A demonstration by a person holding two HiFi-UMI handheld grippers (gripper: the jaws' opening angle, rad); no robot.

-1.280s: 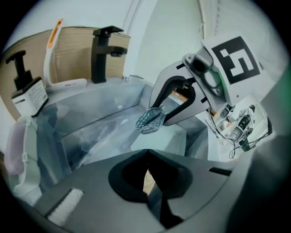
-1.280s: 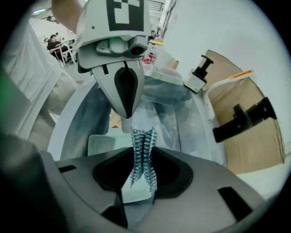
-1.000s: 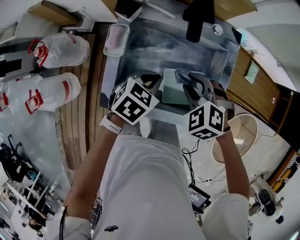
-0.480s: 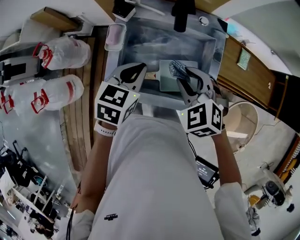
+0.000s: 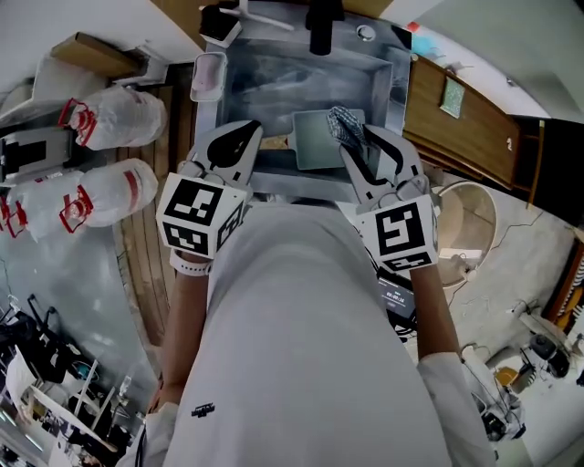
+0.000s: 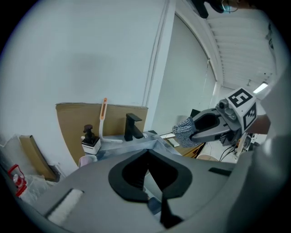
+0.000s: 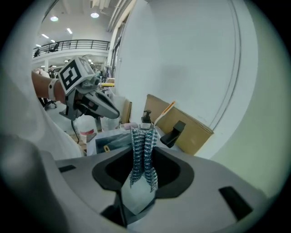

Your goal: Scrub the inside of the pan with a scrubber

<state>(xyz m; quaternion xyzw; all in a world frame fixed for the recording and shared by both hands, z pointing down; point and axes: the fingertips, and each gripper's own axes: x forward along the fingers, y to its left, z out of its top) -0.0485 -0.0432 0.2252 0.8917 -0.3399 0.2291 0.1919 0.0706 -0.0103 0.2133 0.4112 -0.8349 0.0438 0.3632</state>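
Scrubber [image 5: 342,123] mesh is pinched in the right gripper [image 5: 358,144] at the upper centre of the head view, just over the pan [image 5: 315,150] in the sink [image 5: 274,73], seemingly poised to scrub. Left gripper [image 5: 252,139] hovers beside it, jaws pressed together on nothing

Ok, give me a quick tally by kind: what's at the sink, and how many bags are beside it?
pan: 1
scrubber: 1
faucet: 1
soap dispenser: 1
pink tub: 1
white bags: 2
Total: 7
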